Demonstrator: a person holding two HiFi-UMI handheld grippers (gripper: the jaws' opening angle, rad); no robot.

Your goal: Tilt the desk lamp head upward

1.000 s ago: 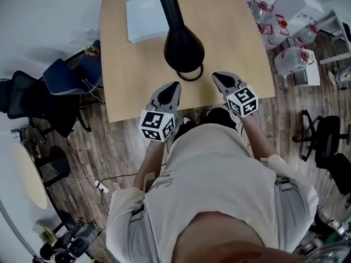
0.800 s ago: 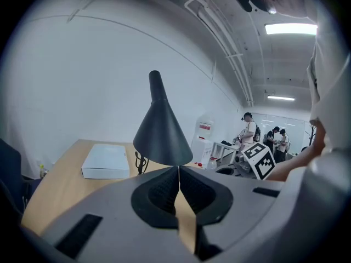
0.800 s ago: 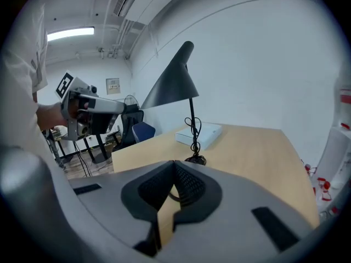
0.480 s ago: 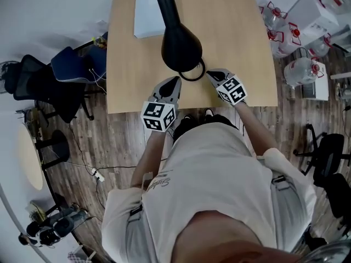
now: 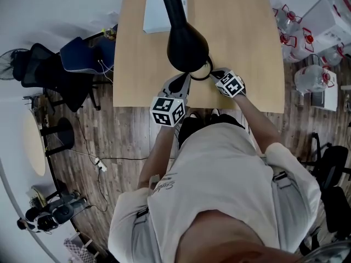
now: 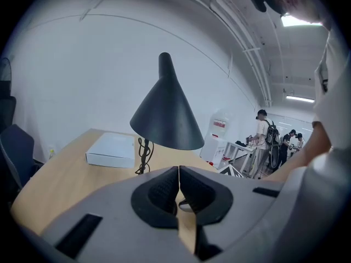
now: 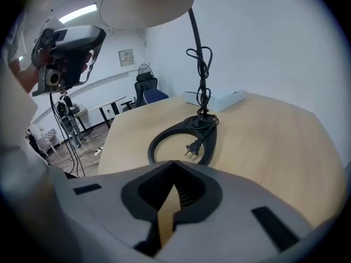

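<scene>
Metal, smooth and dark, seemed to be what the lamp head [image 5: 187, 49] was made of. It was shaped like a cone, wide at the bottom and thin at the top. It sat near the top middle of the head view, over the near part of the desk [image 5: 247, 48]. A thin bent neck [image 7: 196, 32] held it up above a flat black ring base [image 7: 155, 142]. The cord [image 7: 201, 56] was wound around the neck, and its plug [image 7: 191, 148] lay on the ring.

The head was probably light and hard but slippery, so a pinch on the side of the cone could slide off. A better place to hold looked like the rim of the cone, or the thin top where it meets the neck. The joint might be stiff and the base could lift, so pressing the ring down might help.

The left hand-held gripper [image 6: 179, 188] was clenched on nothing, low in its view, with the cone above it. The right hand-held gripper [image 7: 174, 166] was clenched and empty too, close to the ring base. A white box [image 6: 111, 150] lay flat on the pale wood farther back.
</scene>
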